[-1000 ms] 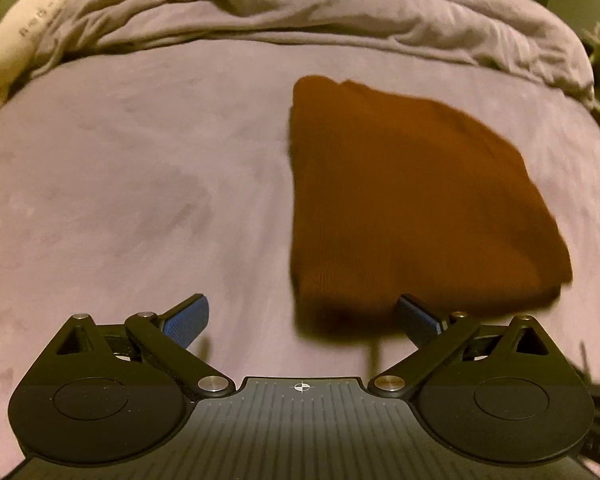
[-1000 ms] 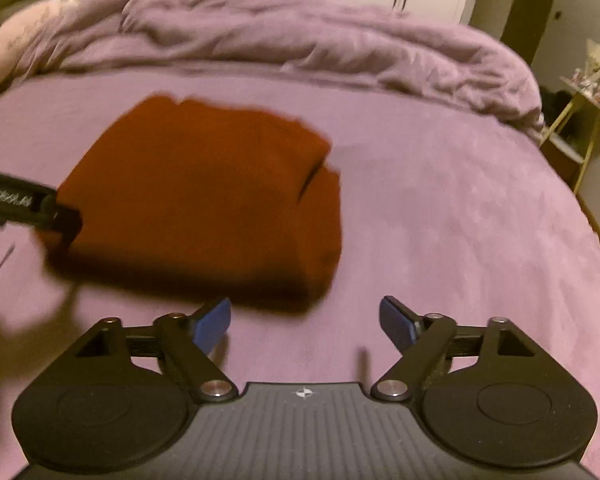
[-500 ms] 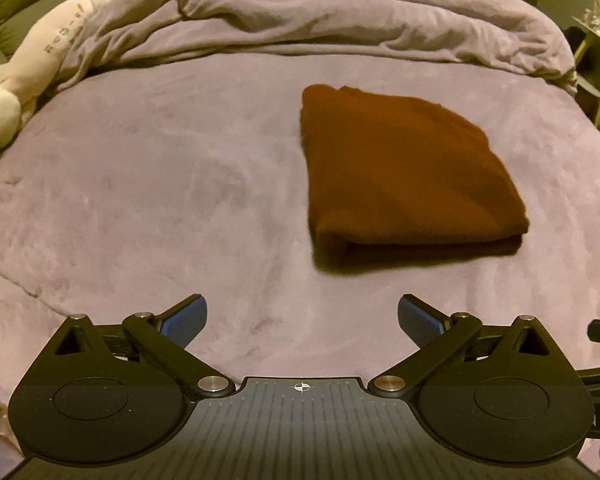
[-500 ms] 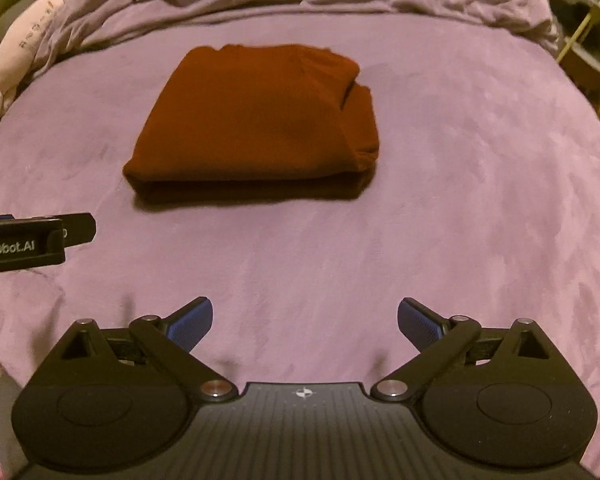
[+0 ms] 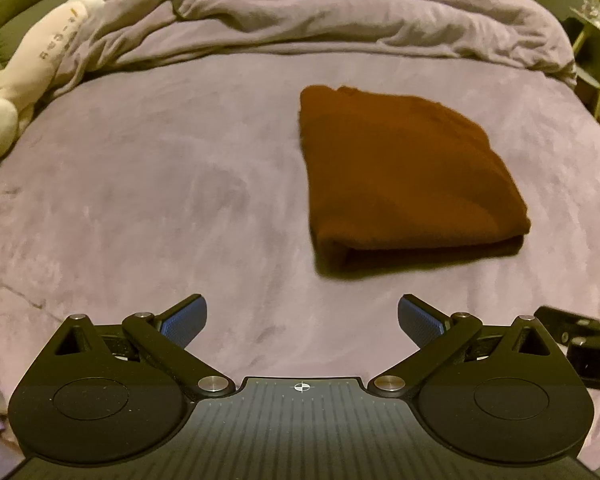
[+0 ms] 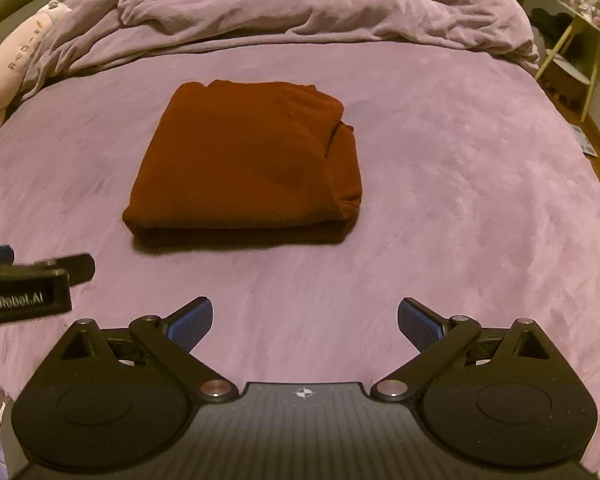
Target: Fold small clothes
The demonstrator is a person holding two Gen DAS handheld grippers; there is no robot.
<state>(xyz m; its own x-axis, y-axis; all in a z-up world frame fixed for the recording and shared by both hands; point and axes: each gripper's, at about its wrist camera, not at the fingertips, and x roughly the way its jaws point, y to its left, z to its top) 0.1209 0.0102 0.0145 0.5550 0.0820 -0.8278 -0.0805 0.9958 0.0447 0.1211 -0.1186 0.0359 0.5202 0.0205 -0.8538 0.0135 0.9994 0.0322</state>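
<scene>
A rust-brown garment lies folded into a thick rectangle on the purple bedspread. In the left wrist view it sits ahead and to the right; in the right wrist view the garment sits ahead and to the left. My left gripper is open and empty, held back from the garment's near edge. My right gripper is open and empty, also short of the garment. The left gripper's body shows at the left edge of the right wrist view.
A rumpled purple duvet is heaped along the far side of the bed. A white plush toy lies at the far left. A small yellow-legged side table stands beyond the bed's right edge.
Both grippers have drawn back from the folded garment, which now lies farther ahead in both views. The garment rests still on the bed.
</scene>
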